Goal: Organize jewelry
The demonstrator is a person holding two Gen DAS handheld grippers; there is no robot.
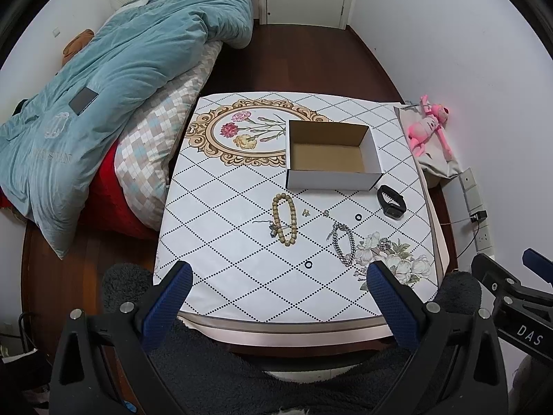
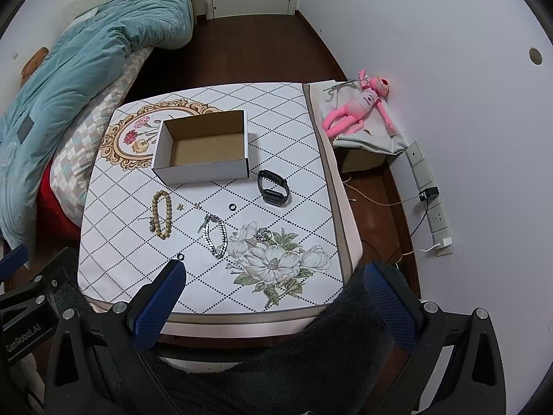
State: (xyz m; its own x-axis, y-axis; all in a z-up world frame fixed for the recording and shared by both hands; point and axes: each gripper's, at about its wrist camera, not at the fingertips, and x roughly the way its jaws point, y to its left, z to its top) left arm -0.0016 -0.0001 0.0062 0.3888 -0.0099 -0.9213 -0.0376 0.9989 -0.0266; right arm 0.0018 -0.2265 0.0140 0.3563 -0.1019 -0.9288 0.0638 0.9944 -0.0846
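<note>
An open, empty cardboard box (image 1: 331,155) (image 2: 204,148) stands on the patterned table (image 1: 221,242) (image 2: 304,186). In front of it lie a wooden bead bracelet (image 1: 285,219) (image 2: 162,214), a silver chain bracelet (image 1: 343,243) (image 2: 216,235), a black smartwatch (image 1: 391,200) (image 2: 273,186), two black rings (image 1: 357,217) (image 1: 308,264) (image 2: 232,206) (image 2: 180,257), small earrings (image 1: 305,212) (image 2: 179,206) and a small silver piece (image 2: 262,233). My left gripper (image 1: 280,273) and right gripper (image 2: 273,276) are both open and empty, above the table's near edge.
A bed with a blue duvet (image 1: 103,86) (image 2: 69,69) stands left of the table. A pink plush toy (image 1: 430,126) (image 2: 359,103) lies on a cloth-covered box at the right. Wall sockets with cables (image 2: 432,200) are low on the right wall.
</note>
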